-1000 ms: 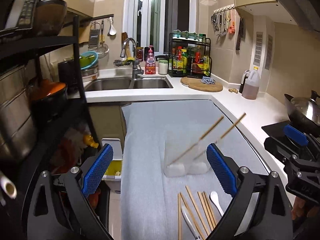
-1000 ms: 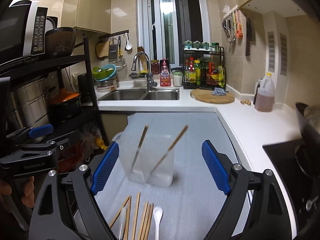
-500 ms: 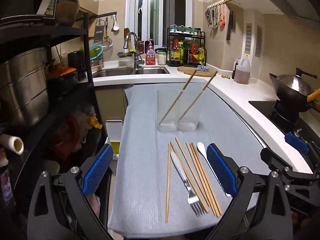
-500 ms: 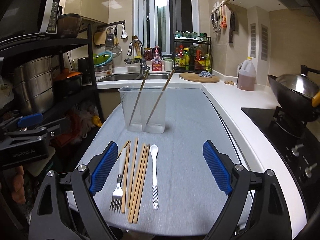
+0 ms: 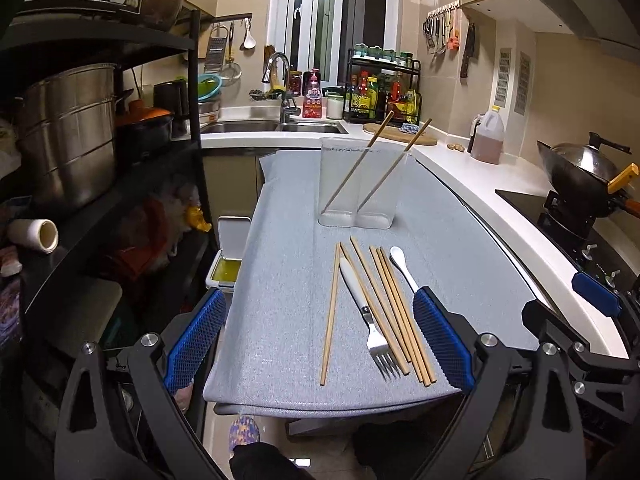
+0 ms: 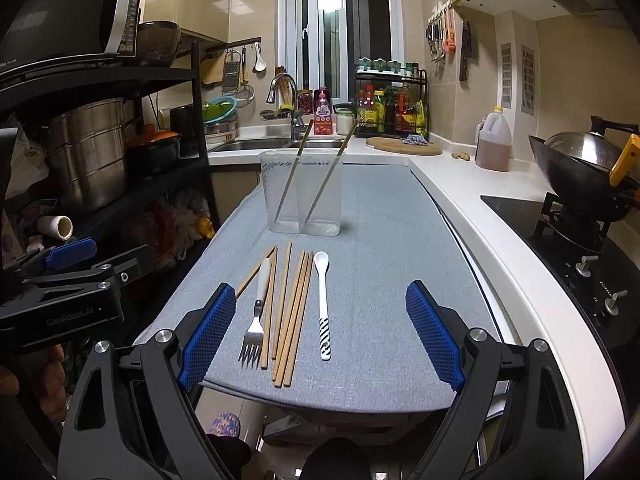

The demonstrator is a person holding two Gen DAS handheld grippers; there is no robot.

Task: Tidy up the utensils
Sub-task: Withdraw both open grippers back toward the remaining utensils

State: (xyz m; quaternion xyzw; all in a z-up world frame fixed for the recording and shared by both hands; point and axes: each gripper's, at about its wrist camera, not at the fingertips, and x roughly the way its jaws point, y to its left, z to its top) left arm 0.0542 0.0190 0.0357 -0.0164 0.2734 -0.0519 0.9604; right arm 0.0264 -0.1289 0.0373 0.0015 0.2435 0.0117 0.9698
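A clear two-compartment holder stands on the grey mat, with one chopstick leaning in each compartment. In front of it lie several wooden chopsticks, a white-handled fork and a white spoon with a striped handle. My left gripper is open and empty, above the mat's near edge. My right gripper is open and empty, above the near ends of the utensils.
The grey mat covers a table running toward the sink. A black rack with steel pots stands at the left. A white counter, an oil jug and a wok on the stove are at the right.
Both grippers have pulled back from the holder toward the mat's near edge. The loose utensils have come fully into view. Both stay open and empty.
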